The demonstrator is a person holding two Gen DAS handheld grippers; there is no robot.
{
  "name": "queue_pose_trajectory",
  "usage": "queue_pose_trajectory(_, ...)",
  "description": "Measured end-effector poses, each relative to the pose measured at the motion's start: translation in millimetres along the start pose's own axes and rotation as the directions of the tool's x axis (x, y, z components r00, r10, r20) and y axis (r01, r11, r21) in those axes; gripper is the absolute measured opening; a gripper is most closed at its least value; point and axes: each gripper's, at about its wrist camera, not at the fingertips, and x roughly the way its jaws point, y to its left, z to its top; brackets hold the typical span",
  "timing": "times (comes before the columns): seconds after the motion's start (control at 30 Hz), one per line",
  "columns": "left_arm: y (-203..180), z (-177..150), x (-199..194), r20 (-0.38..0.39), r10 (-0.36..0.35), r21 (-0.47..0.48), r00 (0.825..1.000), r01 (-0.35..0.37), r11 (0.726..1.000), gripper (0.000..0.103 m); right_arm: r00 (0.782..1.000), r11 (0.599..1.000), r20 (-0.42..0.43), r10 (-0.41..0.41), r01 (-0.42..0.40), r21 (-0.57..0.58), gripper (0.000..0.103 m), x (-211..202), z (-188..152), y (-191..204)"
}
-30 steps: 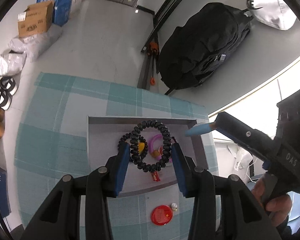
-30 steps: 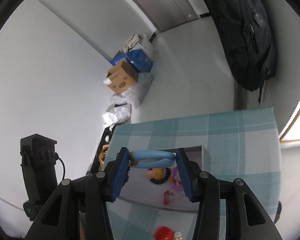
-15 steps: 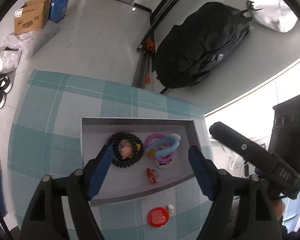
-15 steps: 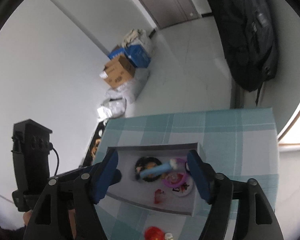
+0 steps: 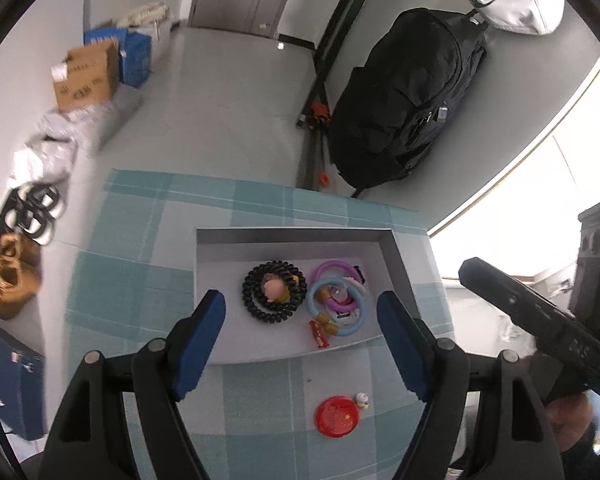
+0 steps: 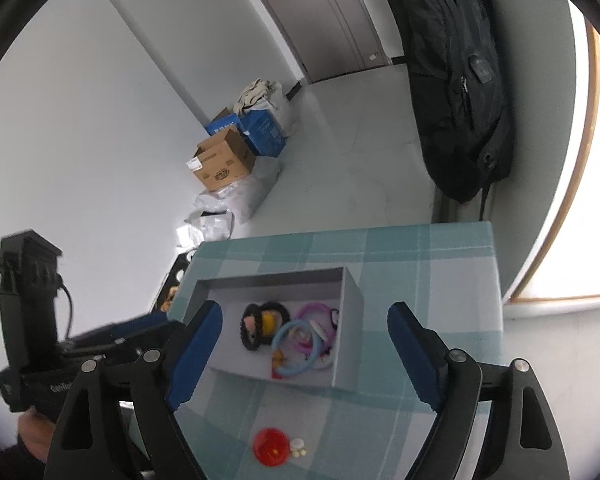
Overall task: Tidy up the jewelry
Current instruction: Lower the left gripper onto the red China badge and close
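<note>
The left gripper (image 5: 301, 326) and right gripper (image 6: 305, 338) both hang wide apart and empty above the grey tray (image 5: 296, 238); the right's jaws have just been spreading. In the tray a black coil bracelet (image 5: 273, 291) lies beside a blue ring (image 5: 337, 304) and a pink ring (image 5: 337, 269). A red disc (image 5: 337, 416) sits on the checked tablecloth (image 5: 140, 288) in front.

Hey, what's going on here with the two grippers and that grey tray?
A person holds a gripper in each hand above the grey tray. The left gripper and right gripper are open and empty, jaws just opened. The black coil bracelet and blue ring lie in the tray.
</note>
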Motion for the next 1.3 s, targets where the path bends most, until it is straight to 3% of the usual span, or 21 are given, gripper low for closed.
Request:
queue_pose_trajectory(0.2,-6.8,-19.3,-13.2,0.021,0.054,0.019,0.998,-0.054,0.998,0.075,0.999,0.999,0.023,-0.024,0.025,-0.037,0.094,-19.4,-17.8,2.3)
queue_pose_trajectory(0.33,-15.1,-35.1,-14.2,0.032,0.078,0.048,0.996,-0.079,0.996,0.075,0.994,0.986,0.049,-0.095,0.101,-0.135,0.098,-31.2,-32.4,13.0)
queue_pose_trajectory(0.6,-18.2,-61.8,-7.2,-0.037,0.054,0.044,0.998,-0.052,0.998,0.075,0.989,0.975,0.051,-0.137,0.144,-0.167,0.100,-43.5,-58.4,18.2)
queue_pose_trajectory(0.8,-20.3,-77.4,7.1,-0.095,0.060,0.093,0.994,-0.051,0.994,0.075,0.979,0.958,0.053,-0.196,0.203,-0.201,0.102,-44.9,-76.8,19.9)
queue_pose_trajectory(1.13,-39.9,-87.0,40.4,-0.193,0.104,0.233,0.976,-0.058,0.971,0.075,0.982,0.970,0.032,-0.186,0.188,-0.154,0.102,-48.8,-76.8,-2.8)
queue_pose_trajectory(1.23,-42.4,-89.7,46.1,-0.192,0.128,0.266,0.973,-0.074,0.961,0.075,0.987,0.973,0.013,-0.163,0.163,-0.162,0.102,-47.7,-77.0,-1.7)
queue_pose_trajectory(1.3,-45.8,-88.6,48.6,-0.201,0.107,0.269,0.974,-0.050,0.962,0.075,0.985,0.968,0.013,-0.173,0.172,-0.185,0.102,-47.0,-78.6,2.0)
